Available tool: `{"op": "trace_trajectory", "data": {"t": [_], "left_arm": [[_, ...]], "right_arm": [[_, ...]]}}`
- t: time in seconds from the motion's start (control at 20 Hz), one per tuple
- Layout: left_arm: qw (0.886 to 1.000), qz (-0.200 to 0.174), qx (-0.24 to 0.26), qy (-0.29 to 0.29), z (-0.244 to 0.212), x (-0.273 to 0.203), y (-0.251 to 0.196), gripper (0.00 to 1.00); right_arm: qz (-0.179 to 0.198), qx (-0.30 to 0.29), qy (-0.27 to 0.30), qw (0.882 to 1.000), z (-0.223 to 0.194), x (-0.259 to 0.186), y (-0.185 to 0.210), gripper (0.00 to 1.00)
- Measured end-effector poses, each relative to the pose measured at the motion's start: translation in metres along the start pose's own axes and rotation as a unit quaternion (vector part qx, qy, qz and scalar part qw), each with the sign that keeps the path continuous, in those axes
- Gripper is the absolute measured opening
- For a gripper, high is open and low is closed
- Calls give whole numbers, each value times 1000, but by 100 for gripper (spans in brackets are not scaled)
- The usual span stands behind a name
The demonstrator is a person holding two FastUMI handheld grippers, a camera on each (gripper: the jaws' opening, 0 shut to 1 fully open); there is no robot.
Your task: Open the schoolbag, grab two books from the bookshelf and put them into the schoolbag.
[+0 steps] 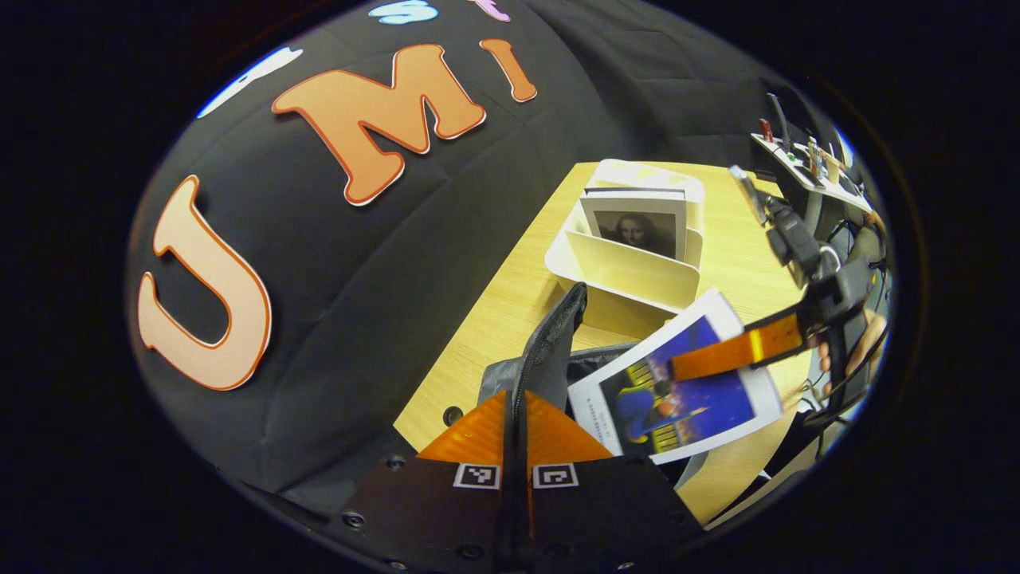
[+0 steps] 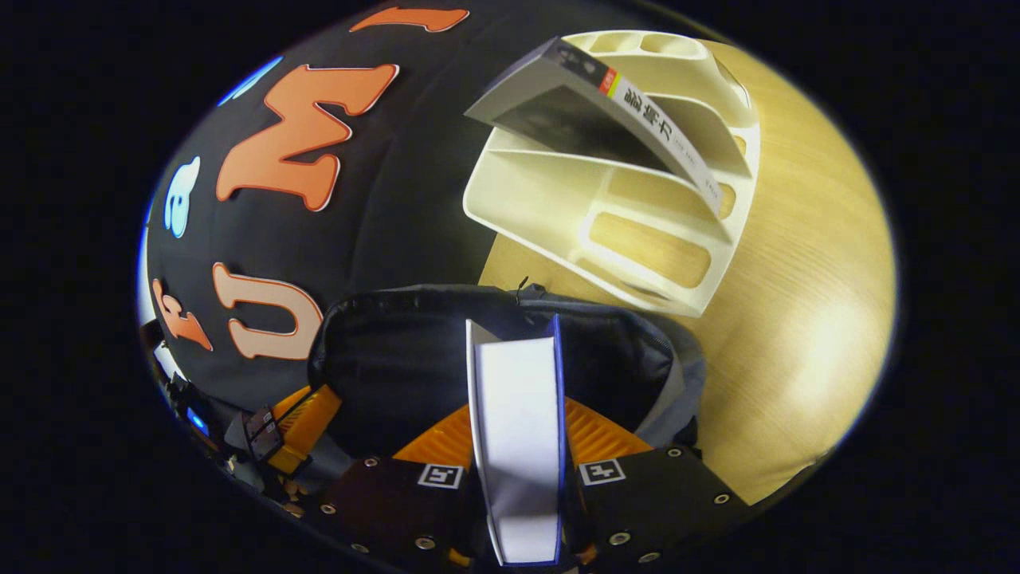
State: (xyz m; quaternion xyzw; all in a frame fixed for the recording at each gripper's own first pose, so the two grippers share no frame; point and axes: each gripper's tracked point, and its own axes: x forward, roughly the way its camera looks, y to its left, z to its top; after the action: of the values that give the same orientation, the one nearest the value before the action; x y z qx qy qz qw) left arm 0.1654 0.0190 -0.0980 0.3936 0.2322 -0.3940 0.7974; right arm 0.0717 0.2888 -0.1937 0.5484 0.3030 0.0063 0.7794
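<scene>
In the left gripper view my left gripper point(image 1: 514, 406) is shut on the black edge of the schoolbag point(image 1: 558, 335), which it holds pulled up. Beyond it my right gripper point(image 1: 689, 365) is shut on a book with a blue cover point(image 1: 701, 406), tilted just above the bag's mouth. In the right gripper view this book point(image 2: 518, 399) stands edge-on between the right gripper's point(image 2: 518, 434) fingers, over the open black and grey schoolbag point(image 2: 398, 359). The left gripper point(image 2: 299, 422) grips the bag's rim at the lower left. The cream bookshelf point(image 2: 558, 231) holds one leaning grey book point(image 2: 574, 119).
The bookshelf point(image 1: 629, 275) stands on the wooden table point(image 1: 494, 311) behind the bag, close to the black cloth wall, and its book point(image 1: 641, 227) shows a portrait cover. A hand point(image 1: 865, 335) holds the right gripper. A cluttered bench point(image 1: 805, 159) lies at the far right.
</scene>
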Motion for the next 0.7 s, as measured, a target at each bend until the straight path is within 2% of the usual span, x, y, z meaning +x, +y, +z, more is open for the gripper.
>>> {"op": "trace_trajectory", "data": {"t": [0.1, 0.35, 0.65, 0.7], "left_arm": [[1000, 2, 2, -1, 0, 0, -1, 1], [1000, 19, 24, -2, -2, -2, -2, 1], [998, 24, 52, -7, 2, -7, -12, 1], [998, 29, 59, -6, 0, -7, -11, 1]], "right_arm": [[7, 19, -17, 1000, 1, 17, 7, 38], [-4, 35, -55, 998, 5, 47, 9, 39], [-12, 37, -70, 997, -4, 80, 14, 39], [-14, 39, -70, 997, -5, 85, 15, 29]]}}
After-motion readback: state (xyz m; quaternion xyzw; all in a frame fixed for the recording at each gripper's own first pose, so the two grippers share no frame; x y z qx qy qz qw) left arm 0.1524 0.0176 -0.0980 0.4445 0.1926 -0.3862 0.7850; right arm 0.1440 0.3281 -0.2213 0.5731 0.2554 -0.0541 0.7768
